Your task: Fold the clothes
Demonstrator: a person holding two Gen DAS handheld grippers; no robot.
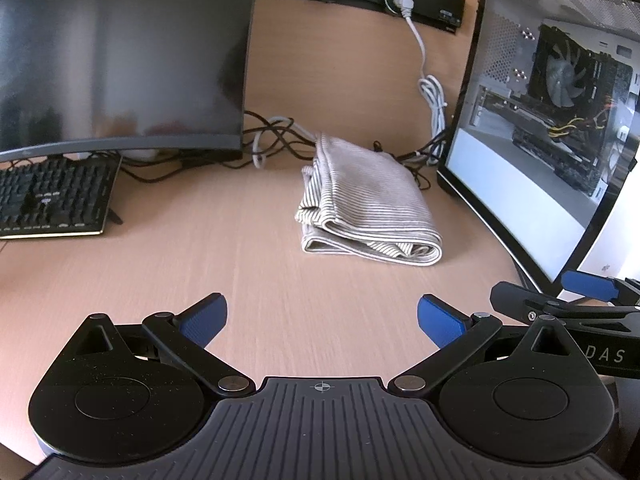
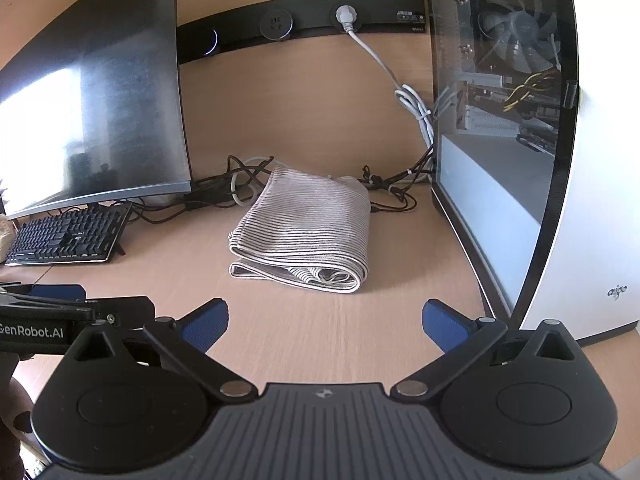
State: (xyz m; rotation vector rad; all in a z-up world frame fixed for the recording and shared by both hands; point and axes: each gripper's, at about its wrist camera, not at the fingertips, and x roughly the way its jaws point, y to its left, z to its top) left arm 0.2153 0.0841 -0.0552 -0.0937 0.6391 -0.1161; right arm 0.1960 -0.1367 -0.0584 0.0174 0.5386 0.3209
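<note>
Cloth folded on desk; both grippers empty and spread.

We see the desk (image 1: 248, 240), with a monitor (image 1: 120, 52) to the left and a glass-sided PC case (image 2: 560, 200) to the right. Between them, well ahead of us, lies the striped cloth (image 2: 304, 224), already a layered bundle with its rolled edge toward us. We judge folding done or nearly so; at most a tidy-up remains. Left gripper (image 1: 322, 320) and right gripper (image 2: 325, 320) hover near the desk with jaws wide apart, holding nothing. Legible: "aigo" on the case, "GenRobot.AI" on the left gripper, "DAS" on the right.
</note>
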